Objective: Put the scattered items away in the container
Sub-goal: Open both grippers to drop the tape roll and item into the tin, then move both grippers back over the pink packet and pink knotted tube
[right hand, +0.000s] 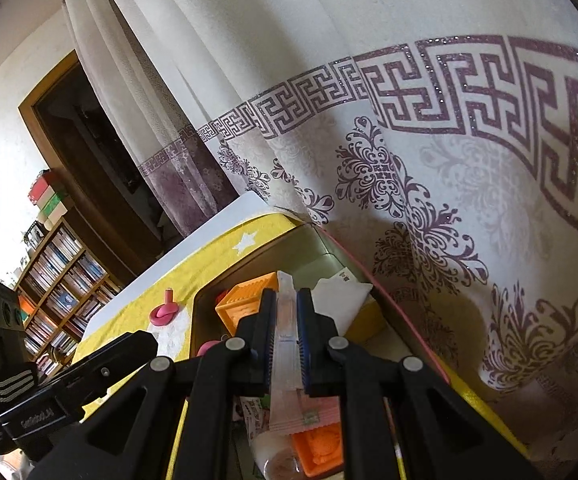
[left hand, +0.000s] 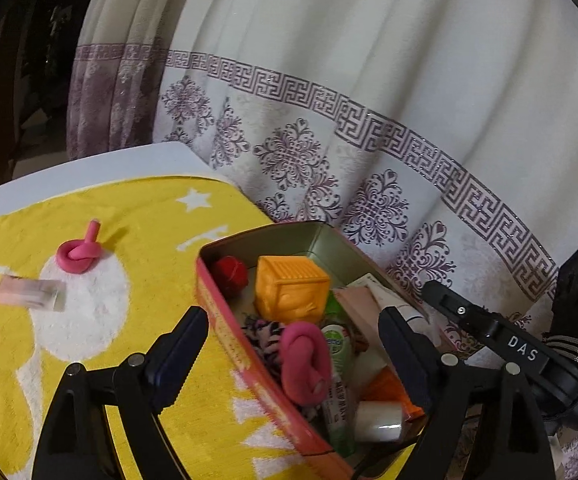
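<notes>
Left wrist view: left gripper [left hand: 293, 356] spread wide above the tin [left hand: 225, 316], nothing pinched.
Tin: lower centre, on the yellow towel [left hand: 129, 216]; orange block [left hand: 289, 288] and pink knot [left hand: 305, 364] inside.
Loose items: second pink knot [left hand: 79, 254] and small pink box [left hand: 29, 292], left of frame.
Right gripper [right hand: 287, 320]: clamped on a clear plastic stick [right hand: 287, 344] over the tin.

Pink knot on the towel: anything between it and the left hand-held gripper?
Nothing visible. The pink knot lies on bare yellow towel, up-left of the open left hand-held gripper, which sits over the tin's near wall. The small pink packet lies aside.
</notes>
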Tool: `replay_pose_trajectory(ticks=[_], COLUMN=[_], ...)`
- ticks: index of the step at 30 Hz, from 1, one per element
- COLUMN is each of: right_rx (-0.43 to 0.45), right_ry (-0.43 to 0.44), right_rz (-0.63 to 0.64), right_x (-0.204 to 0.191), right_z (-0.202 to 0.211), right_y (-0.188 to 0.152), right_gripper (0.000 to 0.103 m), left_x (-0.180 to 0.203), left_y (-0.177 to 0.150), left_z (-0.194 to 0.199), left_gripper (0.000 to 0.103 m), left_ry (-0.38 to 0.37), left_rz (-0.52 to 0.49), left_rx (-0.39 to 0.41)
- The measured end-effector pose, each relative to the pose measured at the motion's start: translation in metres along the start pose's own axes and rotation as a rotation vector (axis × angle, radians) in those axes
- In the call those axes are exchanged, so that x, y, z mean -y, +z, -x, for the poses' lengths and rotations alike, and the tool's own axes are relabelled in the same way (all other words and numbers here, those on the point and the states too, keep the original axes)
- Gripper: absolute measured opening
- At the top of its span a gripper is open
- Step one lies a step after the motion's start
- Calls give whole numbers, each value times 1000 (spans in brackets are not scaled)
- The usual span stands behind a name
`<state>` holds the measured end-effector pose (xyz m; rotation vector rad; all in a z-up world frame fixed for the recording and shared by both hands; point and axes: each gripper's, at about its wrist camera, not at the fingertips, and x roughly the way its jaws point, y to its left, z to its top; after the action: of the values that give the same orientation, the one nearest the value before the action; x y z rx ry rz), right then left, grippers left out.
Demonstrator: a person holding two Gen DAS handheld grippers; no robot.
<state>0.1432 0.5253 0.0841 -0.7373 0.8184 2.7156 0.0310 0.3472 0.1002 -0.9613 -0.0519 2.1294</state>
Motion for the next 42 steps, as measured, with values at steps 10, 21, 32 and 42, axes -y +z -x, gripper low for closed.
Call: replay_pose_trajectory(ticks=[10,21,32,42], right_rx=[19,32,3,-53], right_ry=[25,23,38,94], right_rz=[-30,-37,-12,60], right_x=[2,4,-9,-49], right_z=[6,10,5,-12], right_y=[1,0,-7,-19], right_gripper=[43,43,43,43], left_x=[-9,-15,-27,-72], left_y=[-8,-11,-15,-18], left_z=[5,8,14,34], left_gripper=[89,89,89,89], left_ry=[25,39,67,134], left_rz=[10,25,40,119], left_rx=[-5,-14,-17,4])
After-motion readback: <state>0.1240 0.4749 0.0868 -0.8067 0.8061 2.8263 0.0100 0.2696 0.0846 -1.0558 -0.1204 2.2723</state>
